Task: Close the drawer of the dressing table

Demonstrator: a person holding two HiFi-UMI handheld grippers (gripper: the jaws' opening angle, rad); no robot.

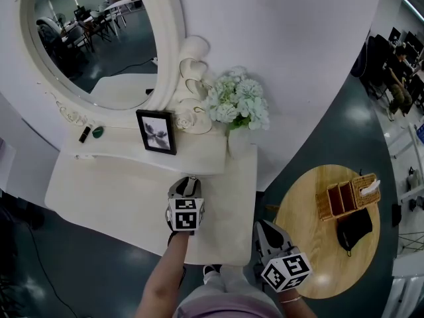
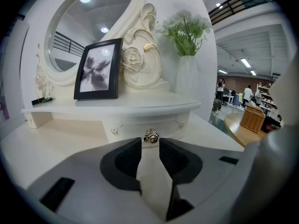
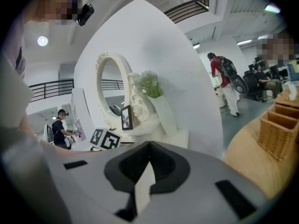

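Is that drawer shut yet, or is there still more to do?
It looks nearly done: the drawer sits flush under the shelf. The left gripper is open, the drawer's metal knob just off its tips, ungripped. The right gripper is shut, empty, aside. Only backing away seems left.

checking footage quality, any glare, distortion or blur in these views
Head view: strong fisheye bend, dressing table edges curve. Left gripper view: ceiling lamps glare in the mirror, knob sharp. Right gripper view: dark corners, basket at the edge stretched.
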